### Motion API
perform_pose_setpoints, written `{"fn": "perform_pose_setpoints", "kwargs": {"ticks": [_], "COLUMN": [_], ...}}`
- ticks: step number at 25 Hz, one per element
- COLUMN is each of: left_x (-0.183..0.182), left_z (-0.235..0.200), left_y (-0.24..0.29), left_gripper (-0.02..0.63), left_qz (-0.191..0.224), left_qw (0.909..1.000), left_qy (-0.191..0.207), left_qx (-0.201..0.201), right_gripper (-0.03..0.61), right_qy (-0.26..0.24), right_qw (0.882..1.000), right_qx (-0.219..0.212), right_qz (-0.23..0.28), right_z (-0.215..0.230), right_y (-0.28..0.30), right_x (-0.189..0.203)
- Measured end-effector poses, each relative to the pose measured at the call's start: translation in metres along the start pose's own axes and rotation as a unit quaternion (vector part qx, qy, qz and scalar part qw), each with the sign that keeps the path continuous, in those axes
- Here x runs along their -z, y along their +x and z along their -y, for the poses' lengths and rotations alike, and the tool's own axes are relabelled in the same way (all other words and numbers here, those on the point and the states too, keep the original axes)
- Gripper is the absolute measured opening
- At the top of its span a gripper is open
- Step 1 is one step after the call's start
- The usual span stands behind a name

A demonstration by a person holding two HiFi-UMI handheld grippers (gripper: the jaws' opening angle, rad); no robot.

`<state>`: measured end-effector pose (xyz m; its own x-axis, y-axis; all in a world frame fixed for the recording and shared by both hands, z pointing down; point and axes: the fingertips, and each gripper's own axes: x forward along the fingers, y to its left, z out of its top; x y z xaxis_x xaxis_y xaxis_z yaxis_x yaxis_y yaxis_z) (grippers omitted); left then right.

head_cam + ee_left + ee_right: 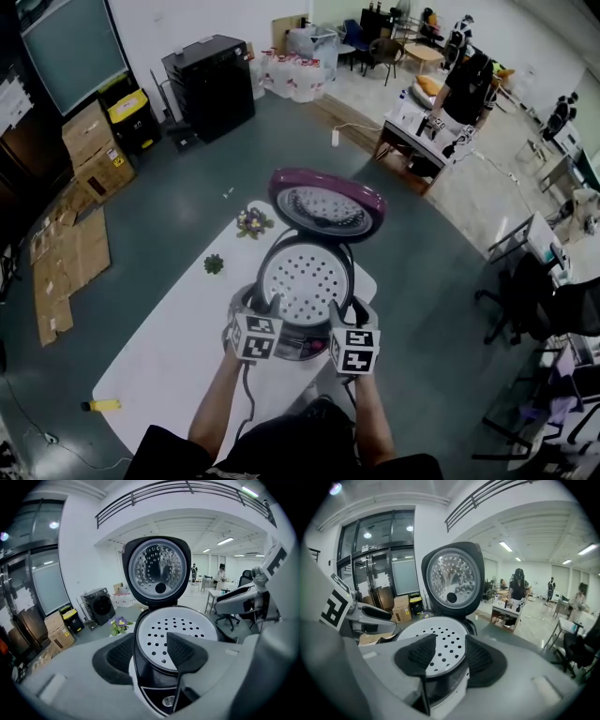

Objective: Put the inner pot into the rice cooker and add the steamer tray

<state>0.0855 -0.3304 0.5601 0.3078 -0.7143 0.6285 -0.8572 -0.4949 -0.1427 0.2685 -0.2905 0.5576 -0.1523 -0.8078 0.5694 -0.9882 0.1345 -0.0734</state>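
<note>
Two grippers: both are held at the near edge of the rice cooker [298, 345], side by side, pointing away from the person and slanting down.
Left gripper [262, 305]: the jaws stand wide apart and grip nothing. In the left gripper view [152, 651] the cooker's near rim shows in the gap. The left pad is outside the wall and the right pad is over the tray's edge. Neither pad presses on anything.
Right gripper [350, 311]: it is spread wide too and holds nothing. In the right gripper view [449, 656] the tray's near edge and the cooker's rim show between the two dark pads, clear of both.
Steamer tray [306, 279]: white, round and full of small holes. It sits level in the mouth of the cooker, ringed by the dark rim [187, 625] [426, 632].
Inner pot: not visible; the tray covers the opening.
Lid [326, 206]: it is swung up and back on its hinge at the far side. Its purple shell faces away, and its dimpled metal inner plate faces the grippers [157, 569] [452, 578].
Rice cooker, place: it is on the white table [169, 356], close to the near right edge, with the front panel toward the person.
Table, other things: a small bunch of flowers [253, 222] is to the left of the lid. A little green plant [214, 264] is nearer, to the left of the cooker and well apart from it.
Floor: grey, with a yellow object [103, 405] lying beside the table's near left corner.
</note>
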Motion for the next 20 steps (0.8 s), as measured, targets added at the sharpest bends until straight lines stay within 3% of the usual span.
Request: {"fn": "perform_pose_setpoints", "kwargs": {"ticks": [10, 20], "left_x": [-0.022, -0.003], "left_z": [0.000, -0.024], "left_y": [-0.063, -0.160], "left_gripper": [0.202, 0.151], "left_qz": [0.066, 0.134], "left_qw": [0.9966, 0.9821], "left_qy": [-0.025, -0.060], "left_qx": [-0.043, -0.117], "right_gripper": [0.198, 0.198], "right_qy": [-0.044, -0.086], "right_qw": [0.997, 0.984], "right_qx": [-0.034, -0.101], "right_qz": [0.061, 0.120], "right_z": [-0.017, -0.083], "right_y": [-0.048, -0.095], "right_x": [-0.032, -0.044]}}
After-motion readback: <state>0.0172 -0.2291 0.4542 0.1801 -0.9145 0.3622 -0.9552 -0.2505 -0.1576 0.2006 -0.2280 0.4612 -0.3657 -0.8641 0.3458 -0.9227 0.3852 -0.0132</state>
